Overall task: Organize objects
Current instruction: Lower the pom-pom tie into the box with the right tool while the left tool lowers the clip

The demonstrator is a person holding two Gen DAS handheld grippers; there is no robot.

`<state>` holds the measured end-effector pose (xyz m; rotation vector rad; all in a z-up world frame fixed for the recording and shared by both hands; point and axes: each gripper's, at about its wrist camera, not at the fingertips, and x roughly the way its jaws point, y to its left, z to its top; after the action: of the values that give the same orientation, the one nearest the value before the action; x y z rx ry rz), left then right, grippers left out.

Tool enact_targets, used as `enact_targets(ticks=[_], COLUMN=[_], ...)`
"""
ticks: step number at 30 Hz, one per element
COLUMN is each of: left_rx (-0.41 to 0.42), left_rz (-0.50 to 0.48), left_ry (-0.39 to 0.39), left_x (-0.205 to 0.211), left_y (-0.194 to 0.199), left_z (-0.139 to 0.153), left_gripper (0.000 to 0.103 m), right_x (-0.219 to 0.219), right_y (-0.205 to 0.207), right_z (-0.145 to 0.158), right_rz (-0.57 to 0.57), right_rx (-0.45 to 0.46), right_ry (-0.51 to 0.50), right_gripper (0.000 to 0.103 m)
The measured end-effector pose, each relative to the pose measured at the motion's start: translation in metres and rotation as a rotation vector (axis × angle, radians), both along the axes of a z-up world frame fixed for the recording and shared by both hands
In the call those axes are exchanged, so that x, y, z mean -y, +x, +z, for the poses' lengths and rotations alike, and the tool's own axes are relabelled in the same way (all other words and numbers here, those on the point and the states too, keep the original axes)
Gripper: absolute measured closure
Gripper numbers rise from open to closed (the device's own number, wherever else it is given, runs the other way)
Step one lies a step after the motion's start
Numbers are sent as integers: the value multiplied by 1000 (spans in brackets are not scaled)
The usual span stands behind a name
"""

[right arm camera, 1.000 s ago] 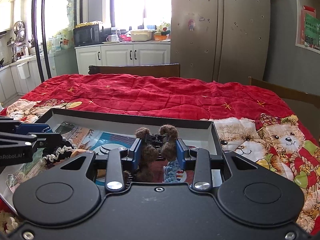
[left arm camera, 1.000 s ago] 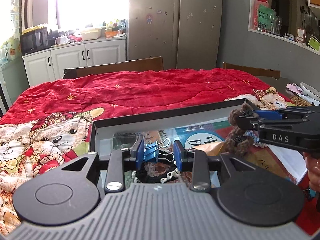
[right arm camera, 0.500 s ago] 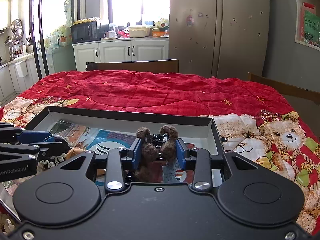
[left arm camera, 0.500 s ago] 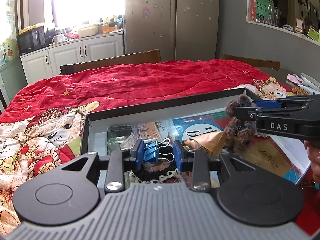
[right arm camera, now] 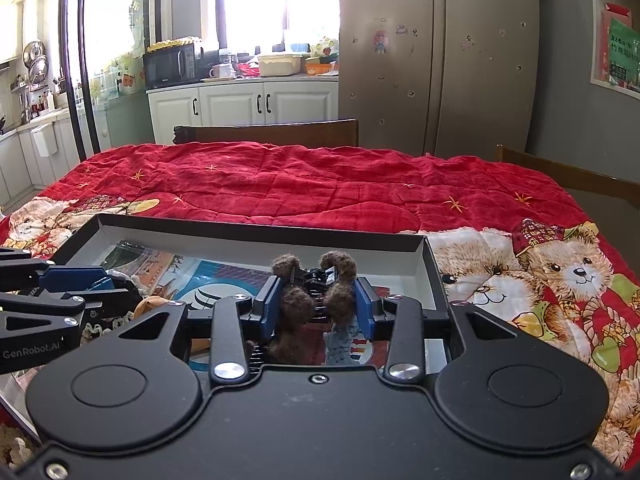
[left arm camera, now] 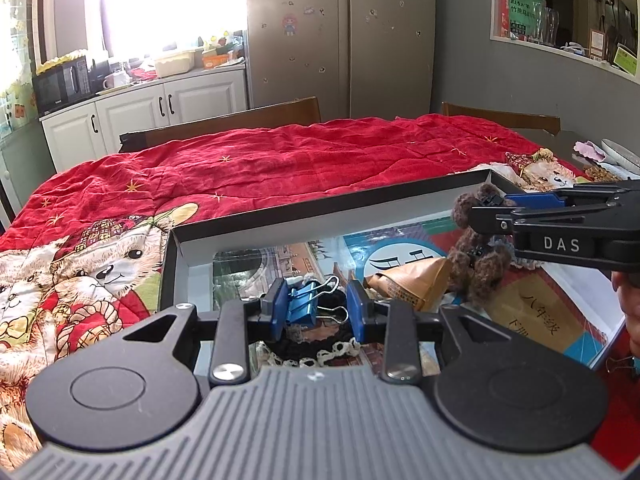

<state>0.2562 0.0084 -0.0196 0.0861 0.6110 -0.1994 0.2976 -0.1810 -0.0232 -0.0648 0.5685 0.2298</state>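
Little is changed since the earlier frames: from the left wrist the tray is seen slightly farther off and more of its floor is shown, while the plush toy is kept at the same spot. From the left wrist, the left gripper (left arm camera: pixel 316 311) is seen with its blue pads at a narrow gap around a blue binder clip (left arm camera: pixel 306 307); the clip's body lies against the left pad, its wire handles reach toward the right pad, and whether it is squeezed cannot be told for certain, though it appears held. Below it, a black item with cream lace trim (left arm camera: pixel 320 354) lies in the black-walled tray (left arm camera: pixel 320 210). A brown paper packet (left arm camera: pixel 408 284) rests just right of the clip, and printed sheets with Chinese characters line the tray floor. At the right, the right gripper (left arm camera: pixel 486 210) is marked "DAS", with the brown plush toy (left arm camera: pixel 478 256) between its fingers over the tray. From the right wrist, the right gripper (right arm camera: pixel 316 304) is seen with its jaws opening, the brown plush toy (right arm camera: pixel 296 308) between the pads and close against them above the tray (right arm camera: pixel 256 236). At the left, the left gripper (right arm camera: pixel 96 280) bears "GenRobot.AI". The tray sits on a red bear-print quilt (right arm camera: pixel 320 184).
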Motion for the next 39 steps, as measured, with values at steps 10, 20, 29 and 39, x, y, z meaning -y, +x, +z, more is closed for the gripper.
enact_targets(ticks=[10, 20, 29, 39], left_rx=[1, 5, 10, 18], left_rz=[-3, -4, -1, 4], left_ry=[3, 9, 12, 7], left_x=[0, 0, 0, 0], left_y=[0, 0, 0, -1], left_z=[-1, -1, 0, 1], left_gripper=[66, 62, 62, 61], right_x=[0, 3, 7, 8], right_y=[-1, 0, 1, 1], right_z=[0, 0, 0, 1], right_rz=[5, -4, -17, -22], right_rx=[2, 3, 10, 10], right_ry=[2, 19, 38, 46], right_gripper=[63, 60, 57, 53])
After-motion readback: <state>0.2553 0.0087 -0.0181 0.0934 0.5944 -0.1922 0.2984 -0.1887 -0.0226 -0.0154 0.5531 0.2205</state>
